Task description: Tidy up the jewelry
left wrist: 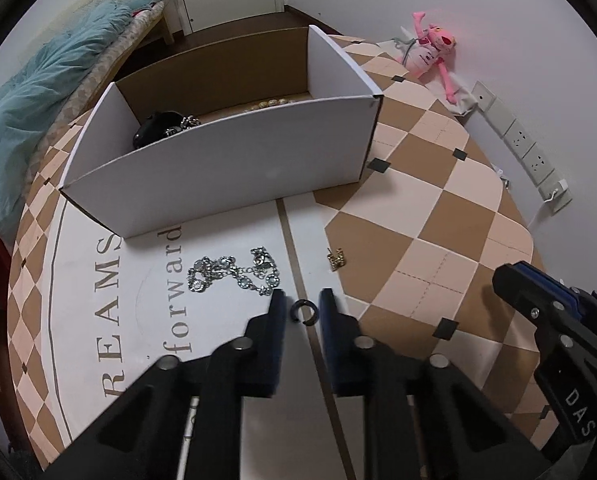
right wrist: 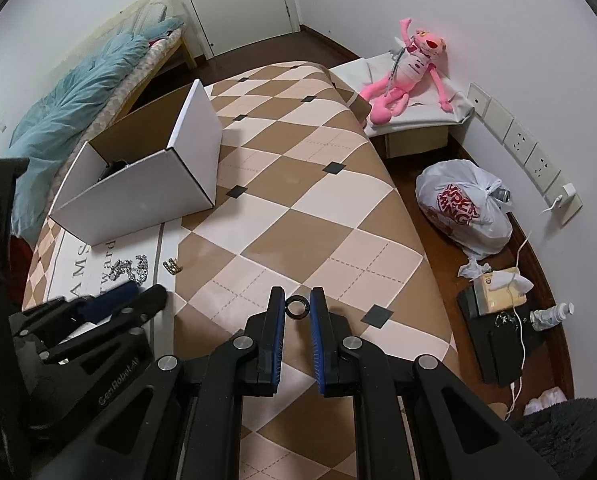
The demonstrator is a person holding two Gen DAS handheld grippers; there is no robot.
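A white cardboard box stands on the checkered table, holding a black item, a silver chain and beads. In front of it lie a silver necklace and a small gold piece. My left gripper is open, its fingertips on either side of a black open ring that lies on the table. My right gripper is shut on a black ring, held at the fingertips above the table. The box, necklace and gold piece also show in the right wrist view.
The checkered table cover has a white printed panel at the left. A bed with a teal blanket is behind the box. A pink plush toy, a plastic bag and floor clutter lie right of the table.
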